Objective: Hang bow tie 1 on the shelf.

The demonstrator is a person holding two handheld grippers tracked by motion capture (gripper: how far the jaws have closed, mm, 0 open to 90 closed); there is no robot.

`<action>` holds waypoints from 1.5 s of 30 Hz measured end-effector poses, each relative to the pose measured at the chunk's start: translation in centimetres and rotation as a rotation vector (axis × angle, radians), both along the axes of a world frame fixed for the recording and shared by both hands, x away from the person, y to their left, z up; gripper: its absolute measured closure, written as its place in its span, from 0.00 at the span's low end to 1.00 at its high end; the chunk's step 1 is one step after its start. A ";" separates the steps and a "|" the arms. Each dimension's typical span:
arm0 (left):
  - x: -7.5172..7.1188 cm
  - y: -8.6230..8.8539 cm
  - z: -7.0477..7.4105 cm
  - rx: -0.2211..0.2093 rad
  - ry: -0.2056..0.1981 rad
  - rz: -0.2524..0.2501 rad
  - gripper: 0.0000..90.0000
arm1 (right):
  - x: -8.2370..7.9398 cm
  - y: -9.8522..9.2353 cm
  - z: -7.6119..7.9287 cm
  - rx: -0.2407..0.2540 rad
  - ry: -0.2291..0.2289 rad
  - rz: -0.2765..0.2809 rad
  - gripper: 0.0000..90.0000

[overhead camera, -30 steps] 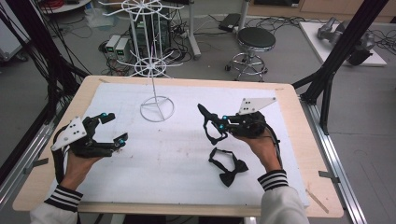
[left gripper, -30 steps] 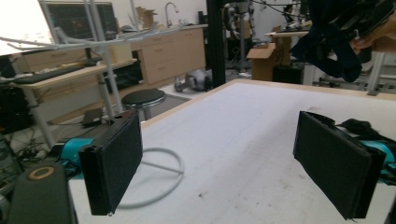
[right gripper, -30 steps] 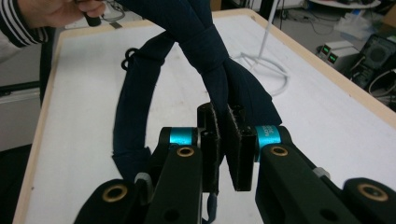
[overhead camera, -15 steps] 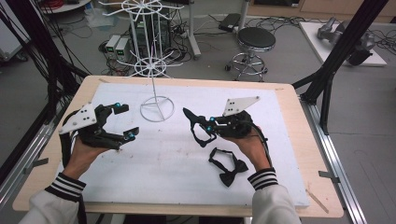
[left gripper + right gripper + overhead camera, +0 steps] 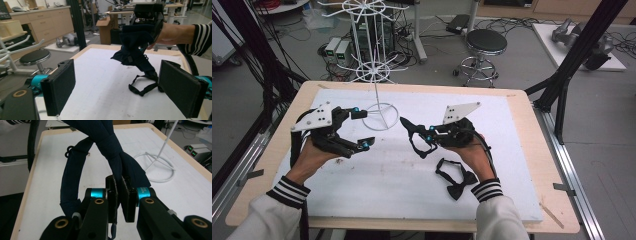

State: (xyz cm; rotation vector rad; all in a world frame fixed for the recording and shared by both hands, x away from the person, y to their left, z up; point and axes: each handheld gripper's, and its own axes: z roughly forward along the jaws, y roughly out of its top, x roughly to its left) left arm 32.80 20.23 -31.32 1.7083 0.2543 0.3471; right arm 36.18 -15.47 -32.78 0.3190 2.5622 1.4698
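No legible text, labels or numbers anywhere.

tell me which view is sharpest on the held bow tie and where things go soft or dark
Right gripper view: the held bow tie is close and fairly crisp, its folds readable though dark, and the right gripper shows clear pad texture. Left gripper view: the tie hangs dark under even room light, and the near pads look soft. High view: small and grainy, with faint shadows on the white mat.
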 end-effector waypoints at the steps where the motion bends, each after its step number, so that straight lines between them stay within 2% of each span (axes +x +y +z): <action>1: 0.1 -0.2 0.1 0.001 0.003 -0.005 0.17 | 0.0 0.3 0.0 -0.005 0.006 0.006 0.95; 6: 0.3 -1.3 0.7 0.031 -0.001 -0.027 0.17 | -0.1 0.9 -0.2 -0.019 0.008 0.021 0.95; 11: 0.7 -2.8 1.2 0.097 0.005 -0.081 0.17 | -0.1 1.3 -0.3 -0.031 0.009 0.036 0.94; 17: 1.0 -3.8 1.5 0.100 0.014 -0.103 0.17 | -0.2 1.6 -0.3 -0.035 0.015 0.041 0.94; 20: 1.1 -4.2 1.5 0.118 0.016 -0.116 0.17 | -0.2 1.8 -0.4 -0.042 0.013 0.047 0.94; 27: 1.3 -5.2 1.5 0.176 -0.017 -0.171 0.23 | -0.2 2.1 -0.3 -0.055 0.014 0.061 0.94; 30: 1.3 -5.4 1.5 0.184 -0.018 -0.178 0.24 | -0.2 2.2 -0.3 -0.053 0.017 0.066 0.94; 37: 1.4 -5.6 1.5 0.212 -0.051 -0.213 0.35 | -0.2 2.3 -0.2 -0.061 0.021 0.069 0.94; 38: 1.4 -5.6 1.5 0.218 -0.062 -0.219 0.43 | -0.1 2.4 -0.2 -0.060 0.020 0.070 0.94; 44: 1.4 -5.5 1.5 0.228 -0.082 -0.226 0.52 | -0.1 2.4 -0.1 -0.060 0.020 0.068 0.94; 45: 1.4 -5.4 1.5 0.233 -0.086 -0.229 0.59 | -0.1 2.5 -0.1 -0.062 0.024 0.066 0.94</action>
